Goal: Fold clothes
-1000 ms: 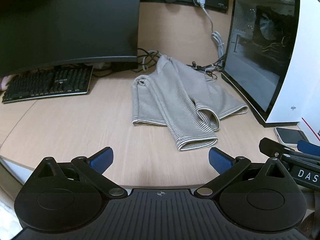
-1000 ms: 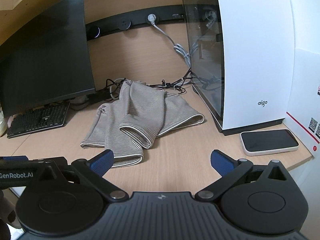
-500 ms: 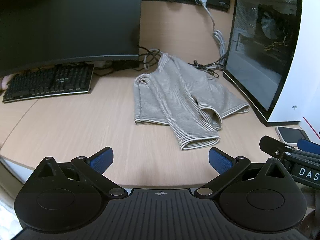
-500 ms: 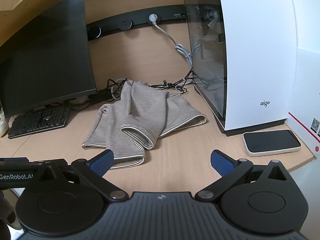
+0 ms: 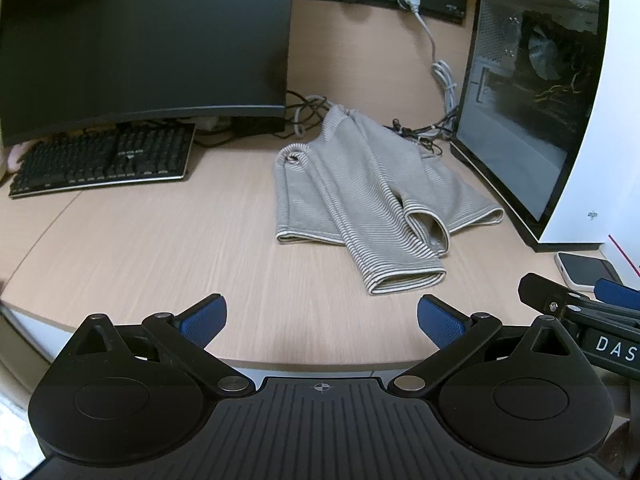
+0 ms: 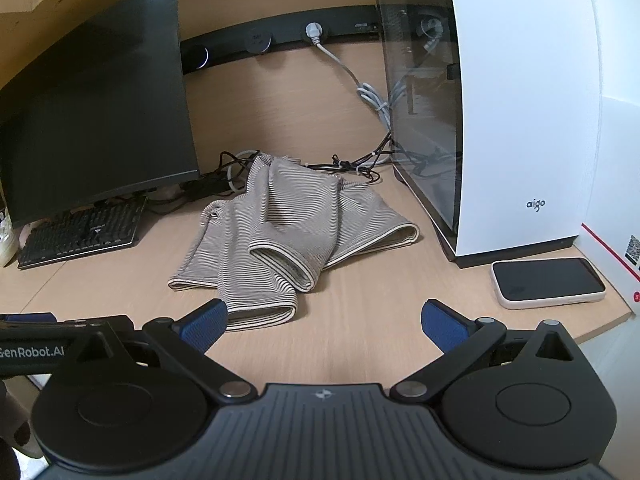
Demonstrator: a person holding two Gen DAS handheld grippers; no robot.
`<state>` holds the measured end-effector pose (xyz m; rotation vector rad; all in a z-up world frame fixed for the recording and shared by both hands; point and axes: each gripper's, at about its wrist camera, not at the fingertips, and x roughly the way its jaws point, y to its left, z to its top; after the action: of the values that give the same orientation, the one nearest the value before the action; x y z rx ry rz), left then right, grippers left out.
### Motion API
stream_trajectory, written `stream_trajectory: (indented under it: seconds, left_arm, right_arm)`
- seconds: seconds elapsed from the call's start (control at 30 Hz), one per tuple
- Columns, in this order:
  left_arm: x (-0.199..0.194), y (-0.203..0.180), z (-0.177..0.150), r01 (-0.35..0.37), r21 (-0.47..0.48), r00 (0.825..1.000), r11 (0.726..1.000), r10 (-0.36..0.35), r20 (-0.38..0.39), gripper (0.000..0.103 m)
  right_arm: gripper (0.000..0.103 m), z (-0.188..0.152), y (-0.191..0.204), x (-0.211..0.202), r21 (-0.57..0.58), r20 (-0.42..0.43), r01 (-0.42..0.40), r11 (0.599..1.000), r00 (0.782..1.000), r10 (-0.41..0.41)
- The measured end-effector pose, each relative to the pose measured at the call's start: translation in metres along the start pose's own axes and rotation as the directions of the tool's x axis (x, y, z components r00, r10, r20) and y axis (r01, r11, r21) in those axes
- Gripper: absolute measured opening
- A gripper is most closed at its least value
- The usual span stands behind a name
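Over the last second both cameras have crept a little forward toward the garment, which sits slightly larger and lower in each view than before, while nothing on the table itself has shifted. The left gripper (image 5: 320, 318) hovers above the near edge of the table (image 5: 140, 248) with its jaws spread wide and nothing between the blue pads. The right gripper (image 6: 323, 320) is likewise spread and empty, held beside the left one, whose black body shows at the left edge of the right wrist view. The striped grey garment (image 5: 360, 196) lies crumpled on the table, well ahead of both grippers and untouched; its sleeves or legs are loosely crossed, one cuffed opening pointing toward the cameras and a second resting over it. It sits between the dark monitor (image 5: 144, 40) on the left and the white computer case (image 5: 560, 100) on the right, with a tangle of cables (image 5: 420, 136) just behind it. A black keyboard (image 5: 104, 162) lies under the monitor, well apart from the cloth. In the right wrist view a phone (image 6: 548, 282) rests face up near the table's right edge, just in front of the case.
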<state>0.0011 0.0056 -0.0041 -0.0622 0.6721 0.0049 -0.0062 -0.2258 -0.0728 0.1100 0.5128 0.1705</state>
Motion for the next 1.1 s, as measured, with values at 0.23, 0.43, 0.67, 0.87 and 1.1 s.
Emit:
stream_trajectory:
  seconds: [0.23,0.43,0.67,0.87,1.1]
  left_arm:
    - [0.0009,-0.0007,-0.0006,0.002,0.005,1.000,1.000,-0.002,-0.005,0.103]
    - [0.0007,0.0004,-0.0018,0.001,0.003,1.000,1.000,-0.001,-0.006,0.103]
    - [0.0015,0.0014,-0.0031,0.001,-0.001,1.000,1.000,-0.001,-0.008,0.103]
    - [0.0052,0.0009,-0.0026,-0.007,0.001,1.000,1.000,0.007,-0.018,0.103]
    - [0.0083,0.0005,-0.0004,-0.006,0.001,1.000,1.000,0.006,-0.017,0.103]
  right_arm:
    - [0.103,-0.0004,-0.0016,0.0008,0.006,-0.004,0.004,1.000,1.000,-0.004]
    - [0.103,-0.0004,-0.0006,0.0022,0.006,0.000,0.001,1.000,1.000,-0.001]
    - [0.103,-0.0005,0.0003,0.0028,0.004,0.001,0.006,1.000,1.000,-0.006]
    - [0.103,-0.0005,0.0000,0.0047,0.003,-0.003,0.012,1.000,1.000,-0.012]
    - [0.103,0.0000,0.0005,0.0075,-0.001,-0.006,0.017,1.000,1.000,-0.017]
